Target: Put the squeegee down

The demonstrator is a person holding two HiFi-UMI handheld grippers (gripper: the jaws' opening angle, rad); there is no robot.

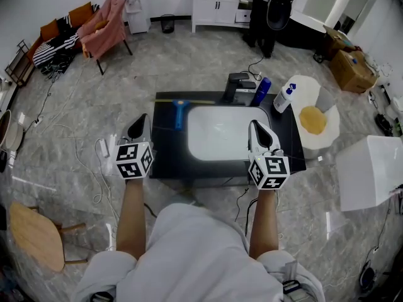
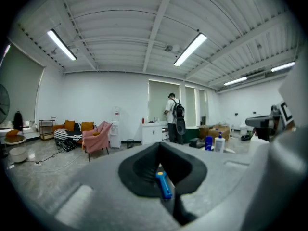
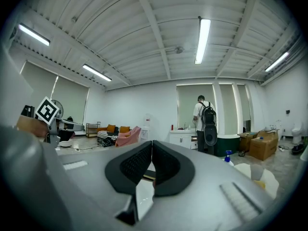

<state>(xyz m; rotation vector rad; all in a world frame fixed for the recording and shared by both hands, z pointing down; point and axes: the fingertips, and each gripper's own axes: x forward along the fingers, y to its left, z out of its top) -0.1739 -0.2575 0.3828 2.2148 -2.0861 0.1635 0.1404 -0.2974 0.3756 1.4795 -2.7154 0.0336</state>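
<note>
The squeegee (image 1: 179, 112), blue-handled with a thin pale blade across its far end, lies flat on the black table (image 1: 291, 145), just left of a white rectangular panel (image 1: 219, 133). Nothing holds it. My left gripper (image 1: 143, 121) hovers at the table's left edge, nearer me than the squeegee, jaws shut and empty. In the left gripper view the blue squeegee handle (image 2: 163, 185) shows beyond the closed left gripper (image 2: 160, 146). My right gripper (image 1: 255, 126) is over the panel's right side, shut and empty; in its own view the right gripper (image 3: 151, 144) has its jaws pressed together.
A black faucet-like block (image 1: 237, 83), a blue bottle (image 1: 262, 91) and a white spray bottle (image 1: 284, 97) stand at the table's far right. A round white stand with a yellow object (image 1: 313, 120) and a white box (image 1: 371, 170) are to the right. A person with a backpack (image 2: 174, 124) stands far off.
</note>
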